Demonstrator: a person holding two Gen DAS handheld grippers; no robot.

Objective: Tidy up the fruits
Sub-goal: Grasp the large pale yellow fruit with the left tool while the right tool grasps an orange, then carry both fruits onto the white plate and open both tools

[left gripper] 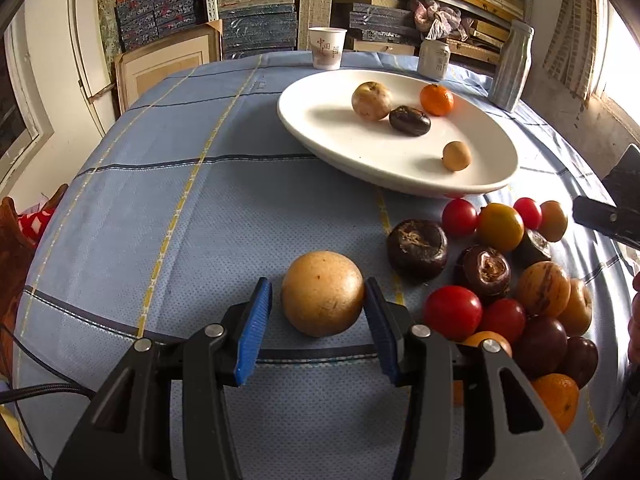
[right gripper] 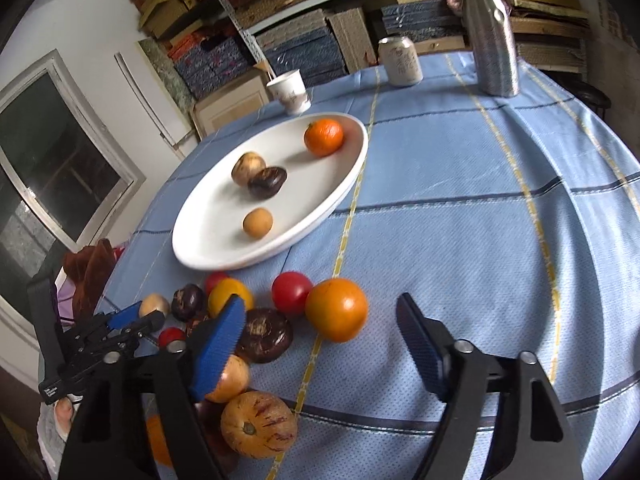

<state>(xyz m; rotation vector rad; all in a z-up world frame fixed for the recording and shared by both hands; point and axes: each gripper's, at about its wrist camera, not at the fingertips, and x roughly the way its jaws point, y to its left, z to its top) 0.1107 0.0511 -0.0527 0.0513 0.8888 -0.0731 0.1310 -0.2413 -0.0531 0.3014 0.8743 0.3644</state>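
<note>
A tan round fruit [left gripper: 322, 294] lies on the blue tablecloth between the blue pads of my left gripper [left gripper: 317, 286], which is shut on it. To its right is a heap of red tomatoes [left gripper: 452, 308], dark brown fruits [left gripper: 418, 248] and orange ones. My right gripper [right gripper: 320, 306] is open just above the heap's near side. An orange tomato [right gripper: 336, 310] sits between and just ahead of its fingertips, untouched. The white oval plate [left gripper: 320, 120] further back holds a mandarin [left gripper: 437, 99], a pale round fruit, a dark one and a small tan one.
A paper cup [left gripper: 327, 48], a drinks can [left gripper: 434, 58] and a ribbed metal bottle [left gripper: 512, 66] stand along the table's far edge. Shelves of stacked boxes rise behind. A striped yellow fruit [right gripper: 258, 424] lies under the right gripper's left finger.
</note>
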